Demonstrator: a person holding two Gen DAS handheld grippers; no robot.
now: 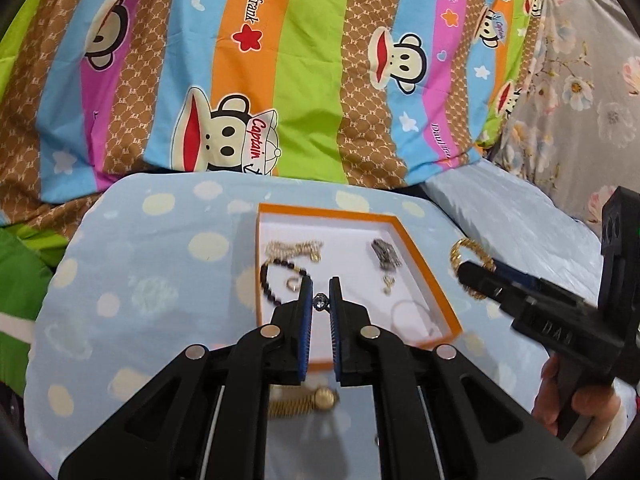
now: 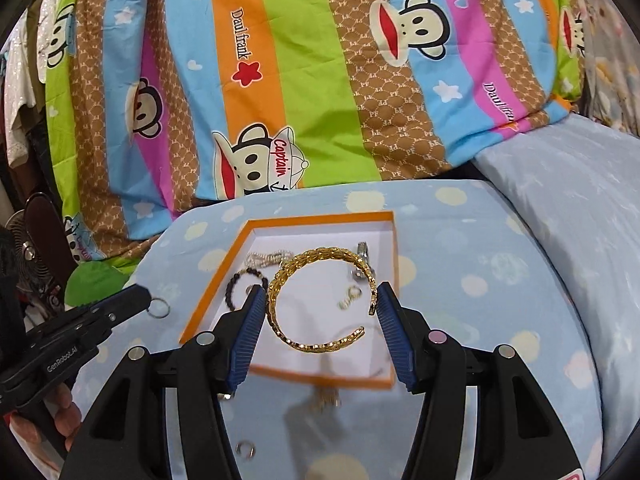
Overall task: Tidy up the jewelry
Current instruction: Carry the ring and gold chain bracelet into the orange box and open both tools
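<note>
An orange-rimmed box (image 1: 434, 280) with a white floor lies on the dotted blue cloth; it also shows in the right wrist view (image 2: 216, 276). In it lie a pearl chain (image 1: 294, 247), a black bead bracelet (image 1: 268, 286), a grey clasp piece (image 1: 385, 257) and small rings. My left gripper (image 1: 320, 302) is shut on a stone ring (image 1: 321, 301) above the box's near part. My right gripper (image 2: 322, 300) is shut on a gold open bangle (image 2: 316, 276), held above the box. A gold watch (image 1: 310, 400) lies on the cloth in front of the box.
A striped monkey-print quilt (image 1: 304, 80) rises behind the box. A pale blue pillow (image 2: 568, 216) lies to the right. A small ring (image 2: 245, 449) lies on the cloth near the front edge. A fan (image 2: 24, 256) stands at the far left.
</note>
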